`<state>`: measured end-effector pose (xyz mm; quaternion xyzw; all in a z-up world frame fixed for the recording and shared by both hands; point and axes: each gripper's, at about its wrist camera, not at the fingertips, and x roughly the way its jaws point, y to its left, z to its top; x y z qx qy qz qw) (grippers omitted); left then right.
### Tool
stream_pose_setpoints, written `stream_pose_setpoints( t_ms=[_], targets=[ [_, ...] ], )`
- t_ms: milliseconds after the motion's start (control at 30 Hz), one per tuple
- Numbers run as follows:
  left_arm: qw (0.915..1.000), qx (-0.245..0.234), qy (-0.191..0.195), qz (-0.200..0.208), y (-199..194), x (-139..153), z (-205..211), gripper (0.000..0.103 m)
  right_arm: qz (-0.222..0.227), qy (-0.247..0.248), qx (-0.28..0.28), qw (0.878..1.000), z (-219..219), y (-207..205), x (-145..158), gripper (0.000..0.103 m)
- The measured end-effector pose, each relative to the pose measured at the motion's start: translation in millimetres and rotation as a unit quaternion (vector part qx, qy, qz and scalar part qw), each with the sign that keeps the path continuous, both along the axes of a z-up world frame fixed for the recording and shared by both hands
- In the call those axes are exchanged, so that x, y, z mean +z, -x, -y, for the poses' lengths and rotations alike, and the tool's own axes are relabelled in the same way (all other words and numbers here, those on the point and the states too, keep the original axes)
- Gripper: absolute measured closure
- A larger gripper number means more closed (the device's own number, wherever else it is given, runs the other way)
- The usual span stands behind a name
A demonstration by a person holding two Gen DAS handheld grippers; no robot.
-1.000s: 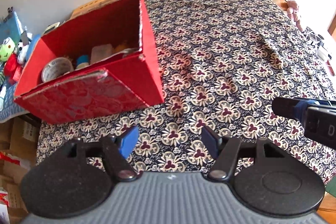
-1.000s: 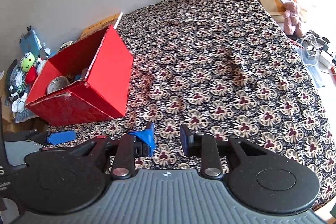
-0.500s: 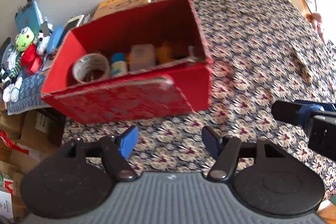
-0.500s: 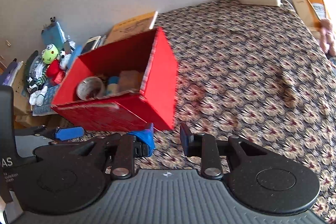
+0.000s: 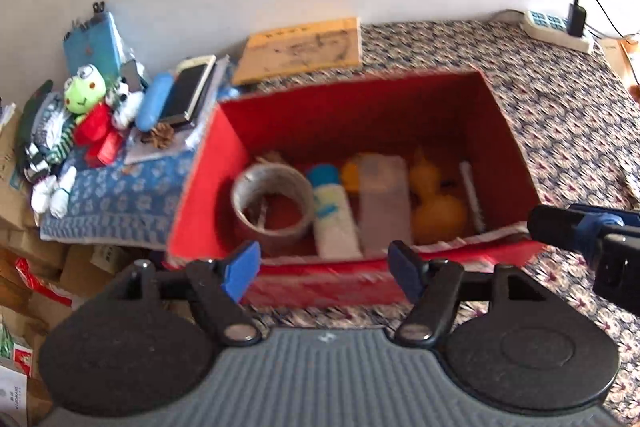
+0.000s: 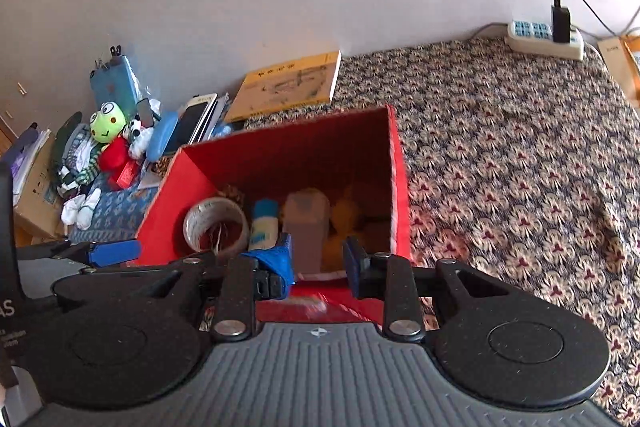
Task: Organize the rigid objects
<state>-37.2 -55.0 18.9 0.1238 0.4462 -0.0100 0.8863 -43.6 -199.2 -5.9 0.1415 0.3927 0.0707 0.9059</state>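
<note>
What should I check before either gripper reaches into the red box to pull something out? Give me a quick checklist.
1. Left gripper free to grasp: ok, jaws have just been opening, nothing between them.
2. Right gripper free to grasp: ok, jaws have just been opening, nothing between them.
3. Red box open at the top: ok, no lid.
4. Contents identifiable: ok, tape roll, white tube and yellow gourd show, though blurred.
5. Items free of each other: cannot tell, they lie packed side by side.
6. Grippers clear of each other: ok, apart beside the box.
</note>
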Motion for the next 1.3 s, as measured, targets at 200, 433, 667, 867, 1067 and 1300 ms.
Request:
stream_pose_setpoints(
  t_ms=[200, 433, 667, 867, 1067, 1300],
  targets=[
    [0.9999, 0.001, -0.003, 0.014, -25.1, 3.4, -24.5, 0.028, 0.009, 0.028, -0.021, 0.999, -17.0, -14.9, -1.0, 0.092],
    [0.9997, -0.013, 0.013, 0.013, -41.3, -1.0, -38.1, 0.023, -0.003, 0.046, -0.054, 0.997, -24.3, -24.2, -10.1, 0.091],
    [0.9995, -0.028, 0.015, 0.008, -46.1, -9.8, -36.6, 0.018, -0.012, 0.051, -0.065, 0.996, -20.3, -34.4, -17.4, 0.09],
    [0.9996, -0.017, 0.022, -0.002, -52.6, -18.0, -35.6, 0.018, -0.024, 0.052, -0.047, 0.997, -18.1, -50.5, -23.8, 0.089],
    [0.9997, 0.006, 0.021, -0.007, -60.9, -22.3, -39.1, 0.018, -0.03, 0.061, -0.024, 0.997, -23.7, -64.7, -31.5, 0.089],
    [0.9993, 0.022, 0.025, -0.019, -68.8, -33.5, -47.3, 0.018, -0.041, 0.062, -0.019, 0.997, -28.2, -70.7, -40.3, 0.089]
  ],
)
